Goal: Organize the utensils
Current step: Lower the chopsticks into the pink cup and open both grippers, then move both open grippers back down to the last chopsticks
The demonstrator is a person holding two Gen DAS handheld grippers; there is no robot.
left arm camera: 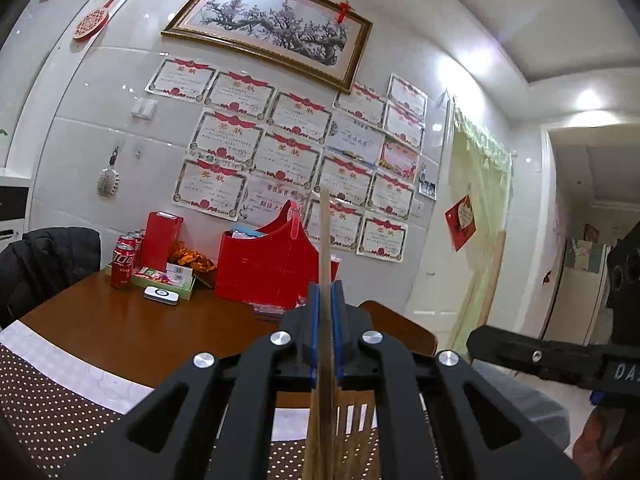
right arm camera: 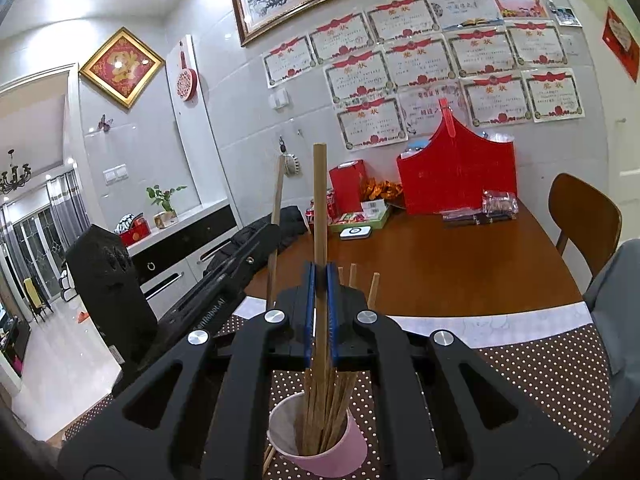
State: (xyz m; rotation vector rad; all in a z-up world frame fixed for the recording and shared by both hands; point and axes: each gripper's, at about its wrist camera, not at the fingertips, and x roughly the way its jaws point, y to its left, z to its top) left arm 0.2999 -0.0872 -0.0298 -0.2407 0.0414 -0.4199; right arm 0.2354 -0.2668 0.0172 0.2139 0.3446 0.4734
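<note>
While both grippers hang over the dotted placemat (right arm camera: 560, 368) at the near edge of the wooden table (right arm camera: 460, 264), each is clamped on one chopstick. The pink cup (right arm camera: 340, 456), already full of chopsticks, sits directly below and just behind the right gripper (right arm camera: 320, 280), closer to it than to the left gripper (left arm camera: 325, 296). The right chopstick (right arm camera: 319, 200) stands nearly upright, its long axis running up and down, its lower end already inside the cup's mouth. The left chopstick (left arm camera: 324, 232) also stands upright, above the other chopsticks; the cup itself is hidden there.
</note>
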